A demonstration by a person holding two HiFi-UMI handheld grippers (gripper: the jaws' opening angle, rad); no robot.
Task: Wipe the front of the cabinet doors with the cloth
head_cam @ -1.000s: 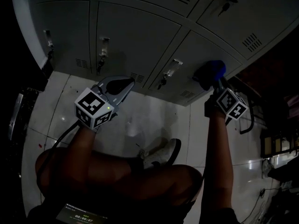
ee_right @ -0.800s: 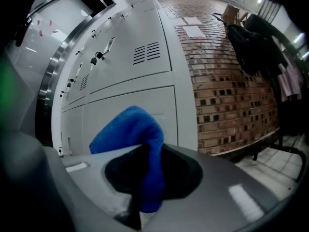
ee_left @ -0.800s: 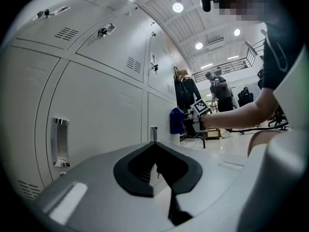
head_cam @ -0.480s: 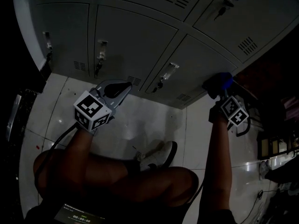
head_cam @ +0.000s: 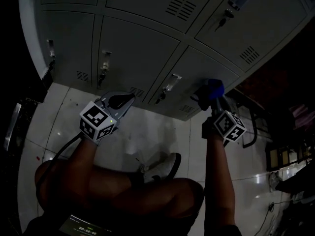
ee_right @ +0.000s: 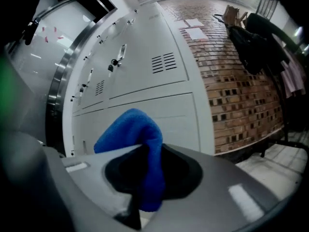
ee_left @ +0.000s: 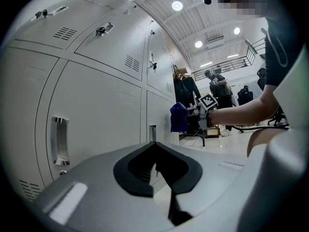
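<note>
Moved the right gripper (head_cam: 210, 100) leftward along the bottom right cabinet door (head_cam: 206, 65) since half a second ago, off that door's right edge and nearer its handle (head_cam: 170, 82); kept the left gripper (head_cam: 127, 99) in much the same spot; right fingers (ee_right: 181, 173) clamped on a blue cloth (head_cam: 212, 87), one fold standing up past the tips, a strip hanging down between them; cloth held low on the door front, touching or just off it, cannot tell which; left fingers (ee_left: 137, 167) closed together on nothing, aimed toward the foot of the middle door (head_cam: 133, 53) and apart from it, over the pale tiled floor (head_cam: 147, 127); crouched, with a knee (head_cam: 162, 195) and a shoe (head_cam: 166, 165) below the grippers; brick wall (ee_right: 241, 81) just right of the cabinet in the right gripper view
</note>
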